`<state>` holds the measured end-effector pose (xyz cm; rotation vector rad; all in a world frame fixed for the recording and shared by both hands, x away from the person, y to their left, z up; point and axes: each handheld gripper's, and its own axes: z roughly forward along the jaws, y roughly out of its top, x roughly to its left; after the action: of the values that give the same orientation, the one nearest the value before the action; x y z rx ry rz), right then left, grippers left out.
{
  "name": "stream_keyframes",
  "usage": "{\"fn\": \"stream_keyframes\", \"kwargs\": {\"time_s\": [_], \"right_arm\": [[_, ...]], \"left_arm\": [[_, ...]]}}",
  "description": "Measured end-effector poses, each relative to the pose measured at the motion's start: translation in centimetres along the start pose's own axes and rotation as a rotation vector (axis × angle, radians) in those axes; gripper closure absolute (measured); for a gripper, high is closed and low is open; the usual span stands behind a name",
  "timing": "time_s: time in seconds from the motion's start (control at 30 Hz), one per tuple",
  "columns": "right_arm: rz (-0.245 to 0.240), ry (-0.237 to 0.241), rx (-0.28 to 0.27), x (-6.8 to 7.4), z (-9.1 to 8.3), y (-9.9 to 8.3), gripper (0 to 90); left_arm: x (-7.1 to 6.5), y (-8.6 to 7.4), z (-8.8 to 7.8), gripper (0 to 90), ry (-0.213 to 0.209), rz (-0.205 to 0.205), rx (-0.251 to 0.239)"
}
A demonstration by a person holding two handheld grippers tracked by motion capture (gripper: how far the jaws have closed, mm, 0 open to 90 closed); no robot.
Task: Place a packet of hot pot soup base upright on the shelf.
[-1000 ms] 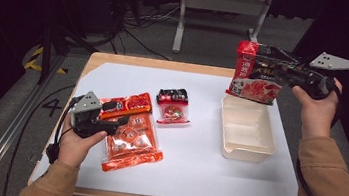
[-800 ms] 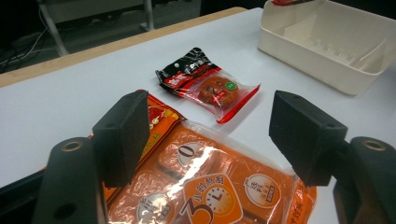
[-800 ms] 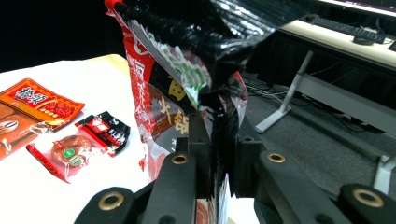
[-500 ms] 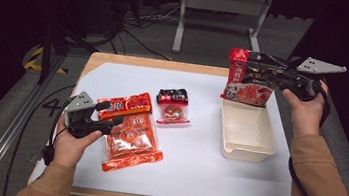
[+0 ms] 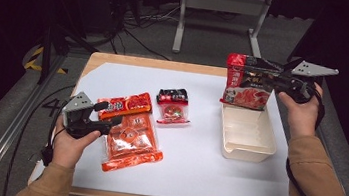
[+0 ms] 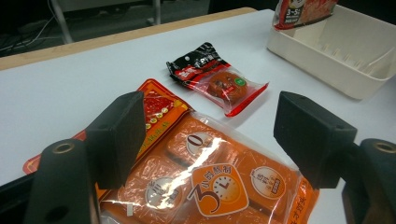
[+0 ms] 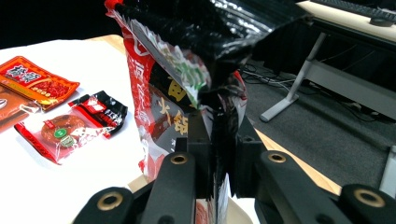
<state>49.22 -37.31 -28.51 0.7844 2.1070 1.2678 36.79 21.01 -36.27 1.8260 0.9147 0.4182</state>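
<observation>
My right gripper [image 5: 265,80] [image 7: 219,135] is shut on the top edge of a red and black pouch [image 5: 247,84] [image 7: 163,93], which hangs upright over the far end of the cream tray [image 5: 247,148] [image 6: 322,70]. My left gripper [image 5: 109,112] [image 6: 212,116] hovers low over a clear orange packet [image 5: 132,140] [image 6: 219,186]. Its jaws have just been opening and press on nothing; the packet lies flat beneath them. A long red packet [image 5: 126,104] [image 6: 159,105] lies under the orange one's far edge.
A small black and red snack packet [image 5: 174,107] [image 6: 215,77] [image 7: 70,126] lies mid-table on the white sheet [image 5: 193,171]. The tray's inside is bare. A metal stand [image 5: 219,5] and cables are on the dark floor beyond the table.
The right hand has come down and a little left with the pouch, closer to the tray. The left gripper's jaws stand slightly wider; that hand has hardly moved.
</observation>
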Motion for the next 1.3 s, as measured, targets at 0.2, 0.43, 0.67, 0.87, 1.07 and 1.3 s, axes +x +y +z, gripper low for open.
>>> {"fn": "stream_keyframes", "kwargs": {"time_s": [0.2, 0.43, 0.67, 0.87, 1.07, 1.3], "right_arm": [[0.019, -0.005, 0.011, -0.1, 0.3, -0.6, 80.4], [0.045, -0.008, 0.009, -0.4, 0.2, -1.3, 79.7], [0.051, -0.012, 0.015, -0.3, 0.4, -1.6, 78.6], [0.047, -0.005, 0.074, 0.1, 1.3, -2.2, 77.1], [0.096, -0.012, 0.067, 0.2, 2.0, -3.5, 76.3], [0.13, -0.023, 0.063, 0.2, 1.8, -3.9, 74.1]], "left_arm": [[0.0, 0.0, 0.0, 26.0, -0.001, -0.002, 0.003], [0.1, 0.0, 0.2, 25.9, -0.002, 0.001, 0.01], [0.1, 0.1, 0.3, 25.8, -0.004, 0.009, 0.013], [0.1, 0.0, 0.4, 25.7, -0.013, -0.006, 0.016], [0.2, -0.1, 0.5, 25.6, -0.012, -0.011, 0.023], [0.2, -0.1, 0.6, 25.8, -0.01, -0.019, 0.03]]}}
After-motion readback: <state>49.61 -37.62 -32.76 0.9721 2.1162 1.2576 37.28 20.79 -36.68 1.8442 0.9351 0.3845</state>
